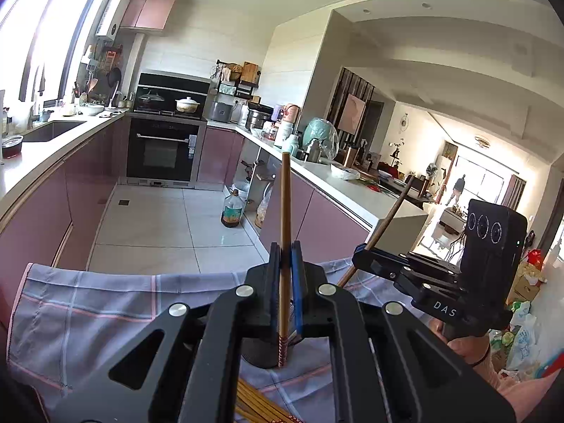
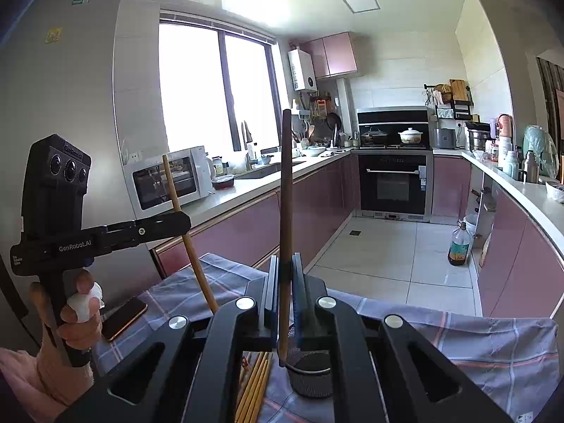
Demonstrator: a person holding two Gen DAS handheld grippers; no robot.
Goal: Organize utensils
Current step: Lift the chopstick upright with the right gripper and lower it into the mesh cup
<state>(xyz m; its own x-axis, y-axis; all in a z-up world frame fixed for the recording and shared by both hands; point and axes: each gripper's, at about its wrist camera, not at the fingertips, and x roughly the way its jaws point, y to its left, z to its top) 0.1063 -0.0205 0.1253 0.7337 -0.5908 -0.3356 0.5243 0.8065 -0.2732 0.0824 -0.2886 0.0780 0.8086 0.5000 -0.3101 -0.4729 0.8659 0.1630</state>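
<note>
In the left wrist view my left gripper (image 1: 285, 250) is shut on a light wooden chopstick (image 1: 285, 194). It stands upright, its red-patterned end down over a dark mesh cup (image 1: 259, 354). To the right, my right gripper (image 1: 363, 248) is shut on a dark chopstick (image 1: 389, 216). In the right wrist view that right gripper (image 2: 285, 261) holds the dark chopstick (image 2: 286, 183) upright. Its lower tip is at the rim of the mesh cup (image 2: 312, 379); whether it is inside, I cannot tell. The left gripper (image 2: 185, 220) holds the light chopstick (image 2: 172, 187) tilted. Several loose chopsticks (image 2: 253, 387) lie beside the cup.
A grey checked cloth (image 2: 458, 352) covers the table under both grippers. A phone (image 2: 123, 317) lies at its left edge. Beyond are pink kitchen cabinets, a microwave (image 2: 169, 183), an oven (image 2: 393, 183), and a bottle (image 2: 458, 246) on the tiled floor.
</note>
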